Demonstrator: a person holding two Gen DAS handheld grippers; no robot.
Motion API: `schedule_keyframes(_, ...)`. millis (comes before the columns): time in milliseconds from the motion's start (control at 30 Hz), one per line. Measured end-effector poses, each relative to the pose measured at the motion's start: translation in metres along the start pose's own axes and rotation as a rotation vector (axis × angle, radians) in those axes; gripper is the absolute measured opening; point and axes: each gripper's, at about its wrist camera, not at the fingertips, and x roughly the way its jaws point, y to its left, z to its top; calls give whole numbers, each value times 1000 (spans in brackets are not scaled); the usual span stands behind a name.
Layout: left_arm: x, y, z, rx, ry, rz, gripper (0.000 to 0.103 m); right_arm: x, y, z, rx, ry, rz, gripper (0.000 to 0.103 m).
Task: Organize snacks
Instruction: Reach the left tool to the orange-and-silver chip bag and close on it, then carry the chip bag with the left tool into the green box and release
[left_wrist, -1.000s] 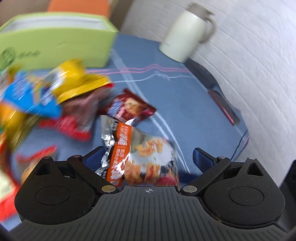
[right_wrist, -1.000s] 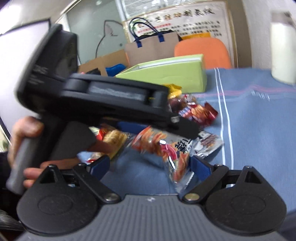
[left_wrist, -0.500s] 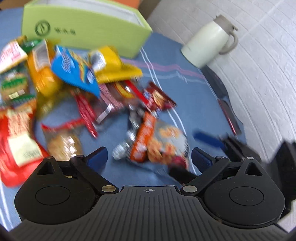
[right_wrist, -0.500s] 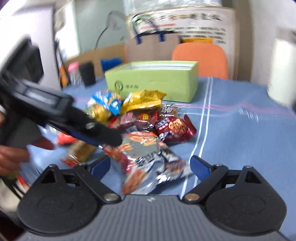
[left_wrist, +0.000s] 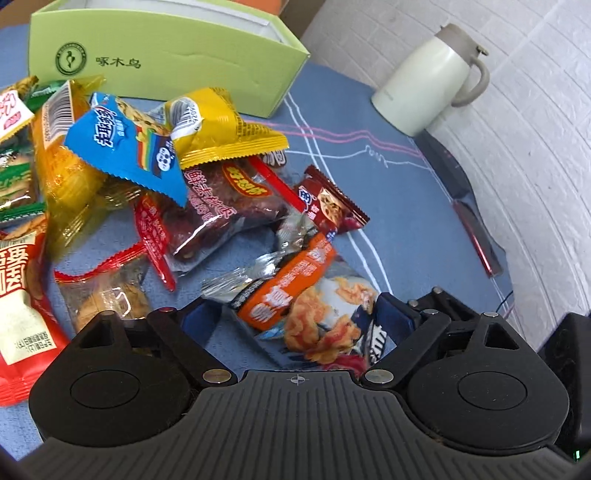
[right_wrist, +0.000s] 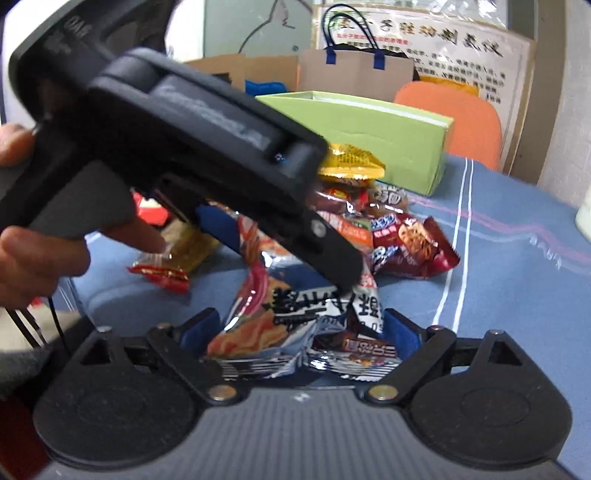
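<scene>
A silver and orange snack bag (left_wrist: 306, 306) lies on the blue cloth between the fingers of both grippers. My left gripper (left_wrist: 295, 317) is open around its near end. My right gripper (right_wrist: 301, 328) is open around the same bag (right_wrist: 295, 317) from the other side. In the right wrist view the left gripper's body (right_wrist: 177, 147) reaches down over the bag. A pile of snack packets (left_wrist: 147, 166) lies behind, in front of an open green box (left_wrist: 166, 62).
A cream thermos jug (left_wrist: 428, 77) stands at the back right by the white wall. The table edge (left_wrist: 480, 240) runs along the right. An orange chair (right_wrist: 450, 118) and a paper bag (right_wrist: 354, 74) stand beyond the table.
Both grippers have closed in on the silver and orange bag, which now sits between the fingers of each. The left gripper has swung back over the bag.
</scene>
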Motion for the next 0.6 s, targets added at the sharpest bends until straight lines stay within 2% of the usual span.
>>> schedule_keyframes(100,-3,4,-2,-3,-5,-5,79,0,-4,-3,-16,-30,13,93)
schedule_keyframes(233,-5,3,-4,0,-9,-3,80,5,-2,14,-4,49,-20,92)
schedule_keyframes(367,-6,3,-5,1,-10,-14,82,-3,3,22,-40,10,-75,92)
schedule_keyframes(467,-5,0,-7,22,-10,-20,80,4,-2,26,-4,38,-55,90)
schedule_keyframes(500,-5,-1,-8,34,-12,-16,76,7,-1,25,-9,51,-49,82)
schedule_keyframes(533,-6,-1,-10,45,-17,-20,66,8,1,23,-16,61,-44,81)
schedule_keyframes(567,-8,0,-12,44,-19,-37,62,6,3,23,-13,50,-46,78)
schedule_keyframes(600,-11,3,-14,31,-16,-63,52,4,6,23,-26,50,-57,74)
